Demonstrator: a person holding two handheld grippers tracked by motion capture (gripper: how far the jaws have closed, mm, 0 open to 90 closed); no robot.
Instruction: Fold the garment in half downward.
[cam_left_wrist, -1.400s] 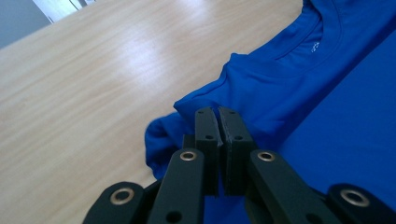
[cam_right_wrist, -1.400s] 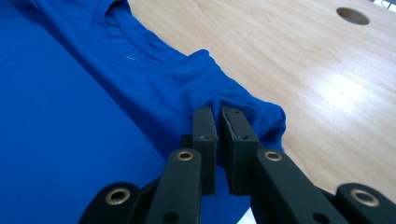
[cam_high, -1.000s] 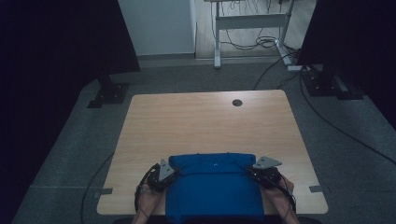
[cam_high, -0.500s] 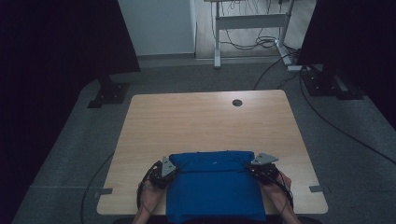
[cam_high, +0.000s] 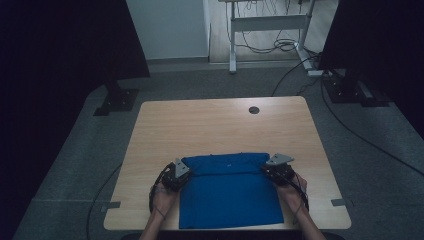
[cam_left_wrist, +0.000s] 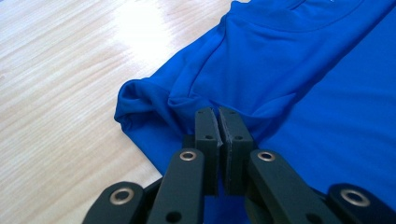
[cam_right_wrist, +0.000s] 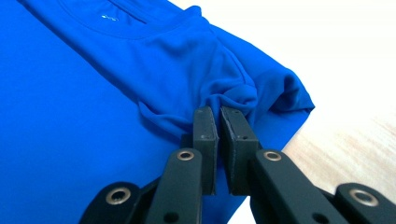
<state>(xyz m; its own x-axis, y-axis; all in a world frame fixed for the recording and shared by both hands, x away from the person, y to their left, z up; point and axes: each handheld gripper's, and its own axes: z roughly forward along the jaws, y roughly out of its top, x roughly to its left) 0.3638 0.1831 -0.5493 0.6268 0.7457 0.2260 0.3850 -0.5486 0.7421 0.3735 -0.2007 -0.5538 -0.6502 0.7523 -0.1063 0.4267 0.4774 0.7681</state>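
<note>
In the high view, the blue shirt (cam_high: 227, 190) is seen drawn nearer the table's (cam_high: 210, 125) lower edge than a second ago, suggesting folding underway. In the gripper views, the left gripper (cam_left_wrist: 217, 122) and right gripper (cam_right_wrist: 218, 120) are clenched on bunched shirt corners.

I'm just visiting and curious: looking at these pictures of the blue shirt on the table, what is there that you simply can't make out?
- Blue shirt: in the high view its near hem lies at the table edge by the frame bottom; any overhang is cut off.
- Small pale mark by the collar: too small to read in the right gripper view.
- Left gripper and right gripper: the cloth between the shut jaws is hidden, so the number of layers pinched is unknown.
- The shirt's underside: covered by itself.
</note>
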